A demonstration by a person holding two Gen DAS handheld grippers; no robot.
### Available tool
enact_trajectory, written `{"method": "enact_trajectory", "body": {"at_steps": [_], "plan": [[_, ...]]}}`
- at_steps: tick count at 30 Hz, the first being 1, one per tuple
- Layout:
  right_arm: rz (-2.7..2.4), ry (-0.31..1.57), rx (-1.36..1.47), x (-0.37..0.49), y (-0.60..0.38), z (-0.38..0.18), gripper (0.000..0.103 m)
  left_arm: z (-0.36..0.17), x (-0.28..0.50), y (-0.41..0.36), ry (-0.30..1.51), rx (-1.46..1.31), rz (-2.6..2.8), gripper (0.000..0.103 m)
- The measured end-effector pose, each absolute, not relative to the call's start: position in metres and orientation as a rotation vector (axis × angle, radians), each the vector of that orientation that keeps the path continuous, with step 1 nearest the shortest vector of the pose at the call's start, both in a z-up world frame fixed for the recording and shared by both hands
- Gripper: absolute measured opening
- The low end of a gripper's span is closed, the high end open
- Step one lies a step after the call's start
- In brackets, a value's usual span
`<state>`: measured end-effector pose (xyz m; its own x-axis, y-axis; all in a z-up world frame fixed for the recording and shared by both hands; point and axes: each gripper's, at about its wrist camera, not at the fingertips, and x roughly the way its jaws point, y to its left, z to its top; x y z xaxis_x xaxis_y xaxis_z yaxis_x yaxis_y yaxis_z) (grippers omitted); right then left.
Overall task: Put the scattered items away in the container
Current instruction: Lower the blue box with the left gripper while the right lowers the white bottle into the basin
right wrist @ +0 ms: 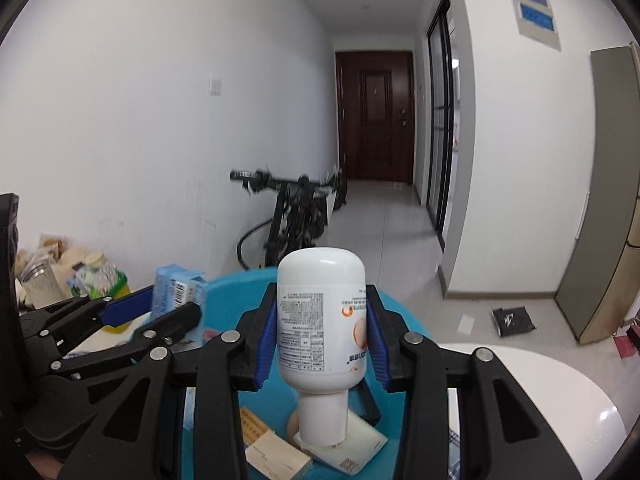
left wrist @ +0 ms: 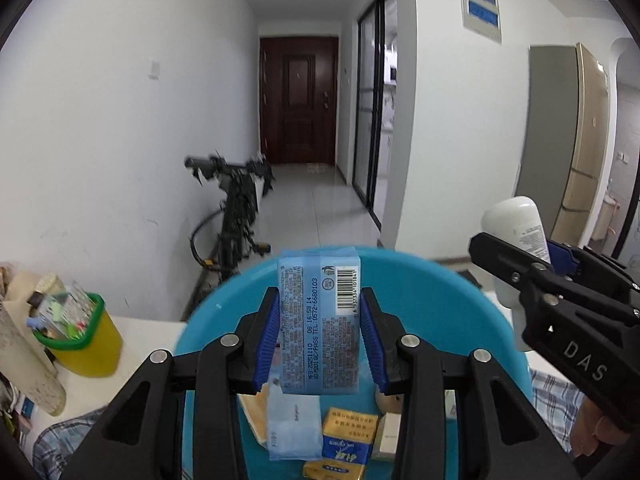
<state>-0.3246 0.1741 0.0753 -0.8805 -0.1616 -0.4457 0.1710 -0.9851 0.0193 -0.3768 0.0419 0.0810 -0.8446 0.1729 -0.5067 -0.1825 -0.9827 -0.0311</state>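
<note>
Hallway, white table (right wrist: pixel 540 384); left gripper (left wrist: pixel 320 336) clamps tissue pack (left wrist: pixel 319 320), right gripper (right wrist: pixel 322 336) clamps inverted white bottle (right wrist: pixel 322 320), both angled down over blue basin (left wrist: pixel 460 300).

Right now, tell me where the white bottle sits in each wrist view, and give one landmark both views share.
Left wrist view: the white bottle is at the right edge, clamped in the right gripper, beside the blue basin.
Right wrist view: the bottle is dead centre, cap down, between the blue pads over the basin.
Shared landmark: the dark wooden door at the corridor's end.
</note>
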Motion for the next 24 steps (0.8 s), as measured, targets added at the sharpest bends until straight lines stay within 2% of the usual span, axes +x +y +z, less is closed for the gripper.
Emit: {"method": "enact_trajectory", "body": {"at_steps": [6, 15, 24], "plan": [[-2.882, 0.054, 0.733, -0.332, 0.178, 0.07, 0.038, 0.057, -0.391, 0.054, 0.015, -0.923, 2.733, 0.041], [-2.892, 0.044, 0.772, -0.337, 0.187, 0.064, 0.038, 0.023, -0.401, 0.086, 0.17, -1.12, 2.582, 0.041], [-2.889, 0.035, 0.796, -0.34, 0.191, 0.061, 0.038, 0.017, -0.396, 0.087, 0.162, -1.138, 2.581, 0.041]]}}
